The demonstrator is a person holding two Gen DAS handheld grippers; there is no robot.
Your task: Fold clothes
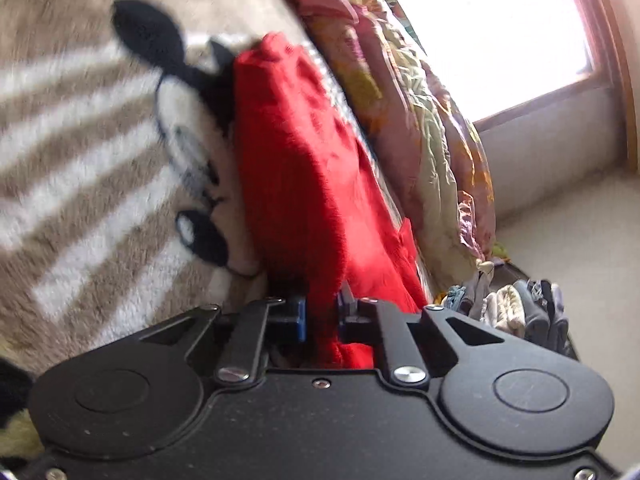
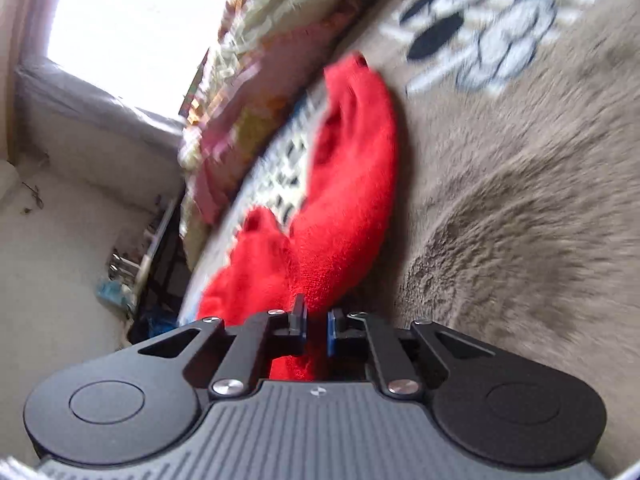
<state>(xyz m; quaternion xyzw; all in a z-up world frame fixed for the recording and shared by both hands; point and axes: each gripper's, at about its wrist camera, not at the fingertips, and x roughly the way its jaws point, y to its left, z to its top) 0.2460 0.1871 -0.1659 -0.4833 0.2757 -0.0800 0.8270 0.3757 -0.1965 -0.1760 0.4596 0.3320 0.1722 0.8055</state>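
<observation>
Red garment [image 1: 304, 184] pinched between both tongs.

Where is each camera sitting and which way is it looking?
Left wrist: on the left gripper, looking along its fingers at the red garment on a brown blanket; only the gripper shows.
Right wrist: on the right gripper, facing the same garment; only the gripper shows.
Shared: garment, blanket, bright window.

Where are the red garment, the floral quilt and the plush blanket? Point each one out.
red garment [image 1: 288, 168]: left wrist view, middle of the hanging cloth.
floral quilt [image 1: 404, 112]: left wrist view, its crumpled side.
plush blanket [image 2: 520, 208]: right wrist view, plain brown pile.
</observation>
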